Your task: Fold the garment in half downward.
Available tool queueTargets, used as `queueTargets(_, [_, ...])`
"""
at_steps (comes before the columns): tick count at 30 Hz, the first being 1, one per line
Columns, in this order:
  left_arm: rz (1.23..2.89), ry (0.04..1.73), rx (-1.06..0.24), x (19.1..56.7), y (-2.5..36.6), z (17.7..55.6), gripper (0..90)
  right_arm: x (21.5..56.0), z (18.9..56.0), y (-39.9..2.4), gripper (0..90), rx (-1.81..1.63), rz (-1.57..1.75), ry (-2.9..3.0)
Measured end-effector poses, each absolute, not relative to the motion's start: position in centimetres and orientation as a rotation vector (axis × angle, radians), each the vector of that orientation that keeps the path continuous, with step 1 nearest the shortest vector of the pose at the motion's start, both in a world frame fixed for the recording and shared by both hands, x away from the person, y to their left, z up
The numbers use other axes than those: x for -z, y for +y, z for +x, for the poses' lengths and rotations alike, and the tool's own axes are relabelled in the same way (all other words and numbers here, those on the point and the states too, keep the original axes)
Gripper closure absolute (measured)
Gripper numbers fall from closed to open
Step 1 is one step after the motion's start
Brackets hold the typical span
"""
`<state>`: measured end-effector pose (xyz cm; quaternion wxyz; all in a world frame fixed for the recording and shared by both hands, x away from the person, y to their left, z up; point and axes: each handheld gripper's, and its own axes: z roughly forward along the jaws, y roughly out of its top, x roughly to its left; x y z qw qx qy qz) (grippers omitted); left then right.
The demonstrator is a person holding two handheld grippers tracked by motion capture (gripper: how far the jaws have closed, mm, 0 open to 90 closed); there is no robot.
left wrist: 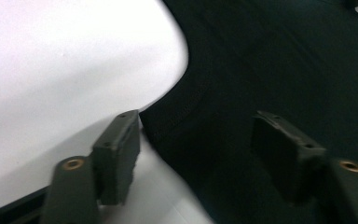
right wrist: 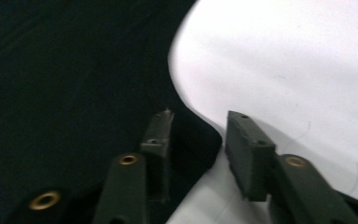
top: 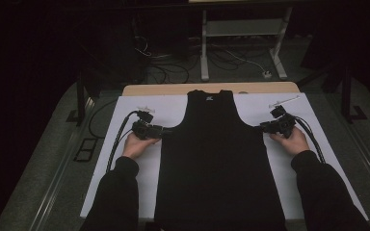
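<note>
The black tank top (top: 217, 159), spread flat on the white-covered table (top: 173, 108), is judged light, limp and best pinched at its underarm corners, which the unclenched left gripper (top: 161, 129) and right gripper (top: 261, 128) straddle.

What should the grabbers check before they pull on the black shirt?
1. Black tank top lies flat on the white sheet: ok.
2. Left gripper straddles the armhole edge: ok.
3. Right gripper has the underarm corner between its jaws: ok.
4. Jaws pressing the cloth on both sides: not ok, gaps show.
5. Both hands level across the shirt: ok.
6. Only one layer of cloth caught: cannot tell.
</note>
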<state>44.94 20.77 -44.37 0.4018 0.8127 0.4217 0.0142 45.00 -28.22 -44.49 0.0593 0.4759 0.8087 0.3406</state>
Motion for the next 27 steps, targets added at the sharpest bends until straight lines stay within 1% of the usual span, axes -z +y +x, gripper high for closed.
queueTargets(1, [2.054, 1.064, -0.036, 44.39, 20.75, 44.94, 37.1, 44.51, 44.97, -28.11, 65.1, -1.029, 1.430, 2.453])
queueTargets(4, [2.059, 1.078, -0.051, 44.54, 20.63, 45.03, 39.8, 44.50, 44.93, -28.02, 70.7, -1.031, 1.423, 2.466])
queueTargets(6, [2.059, 1.084, -0.058, 44.59, 20.62, 45.07, 42.0, 44.52, 44.93, -28.02, 73.2, -1.026, 1.425, 2.464])
queueTargets(11, [2.049, 1.105, -0.084, 44.67, 20.59, 45.13, 52.2, 44.61, 45.02, -28.15, 79.1, -1.040, 1.431, 2.475])
queueTargets(15, [2.062, 1.120, -0.111, 44.66, 20.65, 45.14, 63.4, 44.65, 45.01, -28.14, 81.0, -1.045, 1.438, 2.475])
queueTargets(17, [2.063, 1.132, -0.117, 44.67, 20.64, 45.13, 73.2, 44.69, 45.02, -28.19, 81.6, -1.056, 1.449, 2.471])
queueTargets(18, [2.060, 1.143, -0.119, 44.71, 20.60, 45.12, 73.2, 44.69, 45.02, -28.19, 81.6, -1.056, 1.449, 2.471])
queueTargets(20, [2.067, 1.132, -0.132, 44.78, 20.55, 45.06, 84.4, 44.69, 44.98, -28.20, 82.5, -1.058, 1.455, 2.469])
queueTargets(24, [2.053, 1.111, -0.193, 44.79, 20.48, 44.54, 86.0, 44.62, 44.80, -28.22, 83.1, -1.064, 1.464, 2.472])
queueTargets(27, [2.027, 1.115, -0.197, 44.66, 20.91, 44.34, 86.3, 44.54, 44.57, -28.55, 83.4, -1.109, 1.495, 2.450])
